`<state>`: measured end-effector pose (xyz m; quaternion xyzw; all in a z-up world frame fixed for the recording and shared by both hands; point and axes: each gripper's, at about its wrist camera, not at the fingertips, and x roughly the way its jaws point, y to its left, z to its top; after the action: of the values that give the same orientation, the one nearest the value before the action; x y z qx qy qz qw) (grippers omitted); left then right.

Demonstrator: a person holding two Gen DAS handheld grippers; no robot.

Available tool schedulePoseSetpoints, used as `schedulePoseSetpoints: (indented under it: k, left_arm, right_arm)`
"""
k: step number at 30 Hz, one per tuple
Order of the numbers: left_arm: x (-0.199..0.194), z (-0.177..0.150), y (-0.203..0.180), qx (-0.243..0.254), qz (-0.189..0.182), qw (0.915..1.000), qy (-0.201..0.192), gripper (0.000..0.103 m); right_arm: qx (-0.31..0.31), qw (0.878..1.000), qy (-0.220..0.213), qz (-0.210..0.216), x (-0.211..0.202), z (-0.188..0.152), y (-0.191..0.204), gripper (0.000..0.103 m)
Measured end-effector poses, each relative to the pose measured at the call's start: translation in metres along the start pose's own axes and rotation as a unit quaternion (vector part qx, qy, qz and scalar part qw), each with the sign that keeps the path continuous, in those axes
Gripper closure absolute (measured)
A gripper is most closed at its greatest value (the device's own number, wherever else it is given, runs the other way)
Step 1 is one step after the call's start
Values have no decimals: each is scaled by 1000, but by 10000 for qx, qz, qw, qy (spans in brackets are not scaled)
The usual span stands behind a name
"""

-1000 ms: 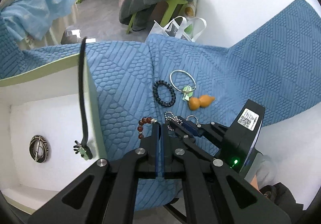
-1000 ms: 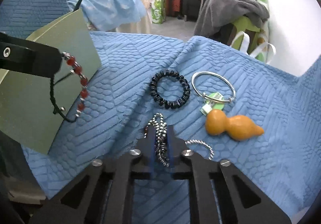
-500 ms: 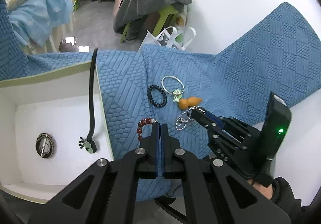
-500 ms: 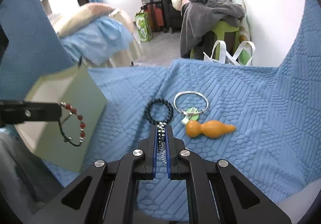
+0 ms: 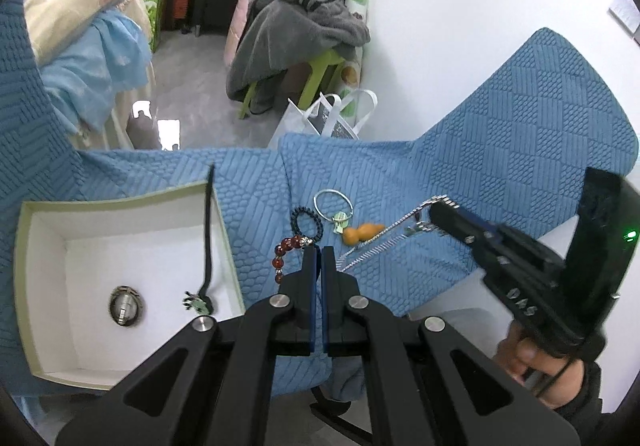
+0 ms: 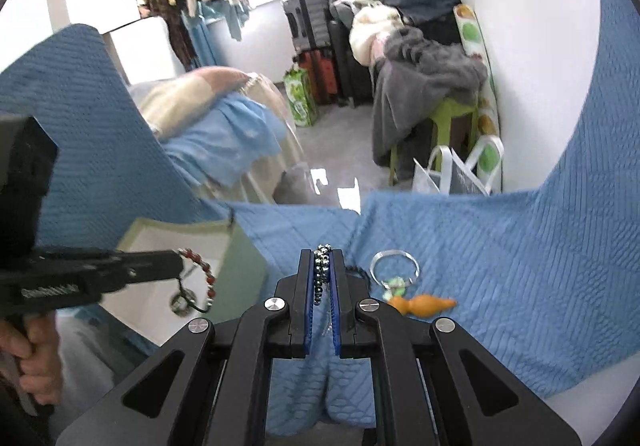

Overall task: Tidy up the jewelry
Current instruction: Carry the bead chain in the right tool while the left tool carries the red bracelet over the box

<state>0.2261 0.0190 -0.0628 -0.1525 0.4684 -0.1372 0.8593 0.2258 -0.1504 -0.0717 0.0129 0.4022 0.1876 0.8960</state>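
My left gripper [image 5: 319,250] is shut on a red bead bracelet [image 5: 285,252], which hangs off its tips above the blue cloth, just right of the open white box [image 5: 224,222]. My right gripper [image 6: 322,252] is shut on a silver ball chain [image 6: 321,272]; in the left wrist view the chain [image 5: 380,244] hangs slack from it over the cloth. A black bead bracelet [image 5: 306,222], a silver bangle [image 5: 333,202] with a green tag and an orange gourd charm [image 5: 362,232] lie on the cloth beyond both grippers.
Inside the box lie a round patterned ring piece [image 5: 126,305] and a black cord necklace [image 5: 208,234] draped over its right wall. A person's hand [image 5: 532,362] holds the right gripper. White bags, a green stool piled with clothes and suitcases stand behind the cloth.
Both grippers have risen. The silver chain has come up off the cloth in the right gripper. The red bracelet stays in the left gripper, and the items on the cloth look smaller and farther.
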Motion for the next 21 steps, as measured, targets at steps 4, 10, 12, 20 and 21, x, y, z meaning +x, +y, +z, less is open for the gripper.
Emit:
schedulePoseSetpoints:
  k: [4, 10, 12, 20, 21]
  left_arm:
    - [-20, 5, 7, 14, 91, 9999, -82, 102]
    - [-48, 11, 20, 96, 279, 9994, -191, 102]
    - [-56, 12, 28, 74, 337, 9991, -230, 102]
    - [-67, 4, 62, -137, 490, 9985, -216, 102]
    - [-66, 1, 68, -176, 503, 9984, -175, 102]
  right_arm:
    - [-116, 9997, -135, 136, -17, 19, 19, 98]
    - [-299, 9988, -269, 283, -35, 41, 52, 98]
    - [-334, 9983, -286, 370, -39, 47, 63, 98]
    - [-591, 9963, -201, 596, -28, 53, 110, 98]
    - [-615, 9961, -157, 616, -24, 50, 115, 98]
